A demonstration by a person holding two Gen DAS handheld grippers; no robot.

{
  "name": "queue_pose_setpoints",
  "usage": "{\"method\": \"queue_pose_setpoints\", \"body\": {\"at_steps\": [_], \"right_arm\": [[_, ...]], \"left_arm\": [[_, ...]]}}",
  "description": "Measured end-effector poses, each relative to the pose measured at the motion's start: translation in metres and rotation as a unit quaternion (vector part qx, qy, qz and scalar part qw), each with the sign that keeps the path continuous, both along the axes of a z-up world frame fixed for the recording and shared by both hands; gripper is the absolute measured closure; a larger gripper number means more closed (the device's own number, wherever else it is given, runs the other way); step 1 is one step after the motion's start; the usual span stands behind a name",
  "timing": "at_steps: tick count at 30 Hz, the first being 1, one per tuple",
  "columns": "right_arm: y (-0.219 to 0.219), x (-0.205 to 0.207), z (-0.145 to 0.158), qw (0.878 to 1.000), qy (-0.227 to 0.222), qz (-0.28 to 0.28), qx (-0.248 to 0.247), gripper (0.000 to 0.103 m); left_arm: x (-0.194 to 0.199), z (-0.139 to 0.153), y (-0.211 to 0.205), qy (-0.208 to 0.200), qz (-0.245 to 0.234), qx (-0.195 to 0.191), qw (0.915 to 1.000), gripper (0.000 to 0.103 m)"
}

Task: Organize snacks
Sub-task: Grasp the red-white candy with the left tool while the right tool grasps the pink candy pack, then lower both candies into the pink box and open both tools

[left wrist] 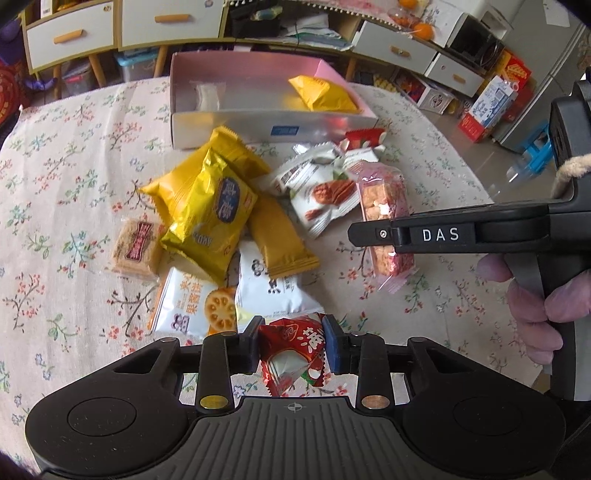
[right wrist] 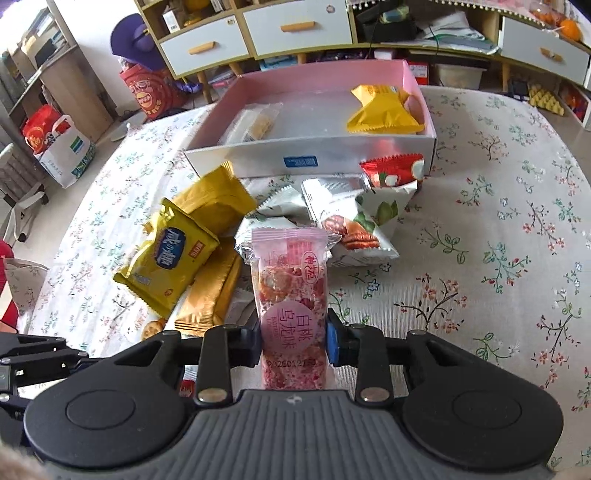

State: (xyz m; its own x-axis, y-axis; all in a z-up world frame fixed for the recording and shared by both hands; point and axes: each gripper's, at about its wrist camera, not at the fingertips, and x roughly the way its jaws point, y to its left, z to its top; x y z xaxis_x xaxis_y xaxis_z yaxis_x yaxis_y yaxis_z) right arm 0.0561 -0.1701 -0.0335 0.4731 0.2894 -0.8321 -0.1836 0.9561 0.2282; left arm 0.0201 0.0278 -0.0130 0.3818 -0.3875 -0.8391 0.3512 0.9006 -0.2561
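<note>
My left gripper (left wrist: 291, 341) is shut on a small red-wrapped snack (left wrist: 291, 354), its pads pressing both sides. My right gripper (right wrist: 293, 339) is shut on a pink snack bar (right wrist: 290, 288), which stands up between the pads. Seen side-on in the left wrist view, the right gripper (left wrist: 365, 236) sits at the pink snack bar (left wrist: 384, 199). A pile of snacks lies on the floral cloth: yellow packets (left wrist: 210, 206), white nut packets (left wrist: 325, 195), a white biscuit packet (left wrist: 192, 306). Beyond stands the pink-lined box (left wrist: 229, 127) with a yellow packet (left wrist: 321, 94) inside.
The box (right wrist: 258, 155) also holds a clear-wrapped snack (right wrist: 255, 123). Another red snack (right wrist: 393, 170) leans at its front wall. A brown square snack (left wrist: 135, 247) lies left of the pile. White drawer cabinets (right wrist: 295, 27) and bags on the floor stand behind the table.
</note>
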Motion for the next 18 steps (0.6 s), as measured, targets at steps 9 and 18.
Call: {"method": "queue_pose_setpoints", "body": {"at_steps": [9, 18], "right_arm": [[-0.01, 0.002, 0.018, 0.999, -0.008, -0.014, 0.033, 0.074], [-0.027, 0.026, 0.04, 0.995, -0.036, -0.056, 0.074, 0.074]], "left_arm": [[0.009, 0.028, 0.001, -0.037, 0.019, -0.026, 0.9988, 0.072], [0.036, 0.051, 0.002, -0.077, 0.075, -0.059, 0.9925, 0.072]]}}
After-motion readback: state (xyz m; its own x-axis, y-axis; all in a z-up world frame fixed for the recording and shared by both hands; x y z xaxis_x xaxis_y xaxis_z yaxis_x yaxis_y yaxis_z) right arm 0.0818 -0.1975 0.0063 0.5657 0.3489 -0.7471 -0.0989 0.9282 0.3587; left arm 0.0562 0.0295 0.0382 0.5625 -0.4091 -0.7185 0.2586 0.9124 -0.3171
